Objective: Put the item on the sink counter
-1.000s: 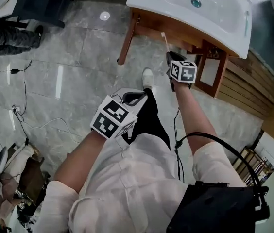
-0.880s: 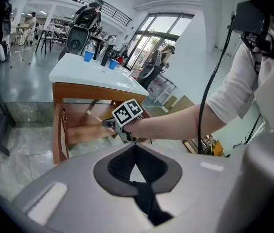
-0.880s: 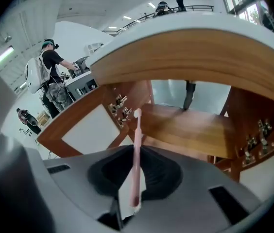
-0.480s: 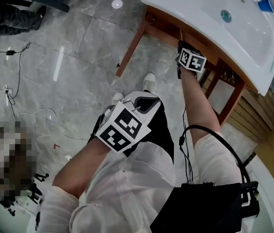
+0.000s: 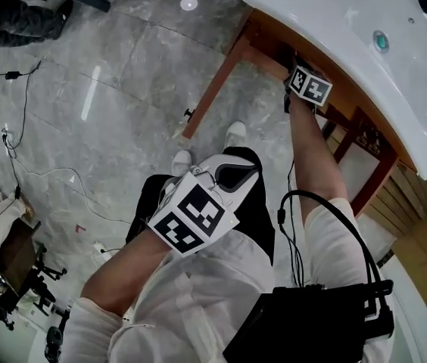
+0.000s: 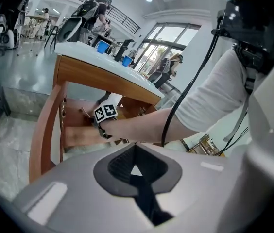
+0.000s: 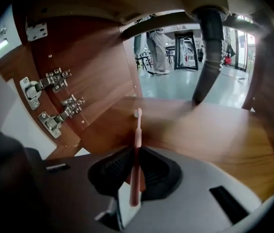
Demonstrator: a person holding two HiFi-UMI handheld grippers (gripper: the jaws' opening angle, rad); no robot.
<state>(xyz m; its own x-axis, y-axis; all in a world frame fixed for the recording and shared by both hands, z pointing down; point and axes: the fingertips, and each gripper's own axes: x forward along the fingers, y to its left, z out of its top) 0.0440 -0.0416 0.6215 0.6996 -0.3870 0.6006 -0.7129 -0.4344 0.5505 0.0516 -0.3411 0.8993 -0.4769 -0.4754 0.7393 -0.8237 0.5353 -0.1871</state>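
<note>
The right gripper (image 7: pixel 136 165) has its jaws clamped on a pink toothbrush (image 7: pixel 137 130), whose head juts beyond them under the sink counter (image 5: pixel 335 21). The left gripper (image 6: pixel 136 169) has its jaws closed and empty.

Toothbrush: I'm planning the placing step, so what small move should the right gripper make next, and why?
Probably pull the right gripper back out from under the counter before lifting. Its jaws are shut on the toothbrush, whose head points into the wooden cabinet beneath it, so straight up looks blocked.
</note>
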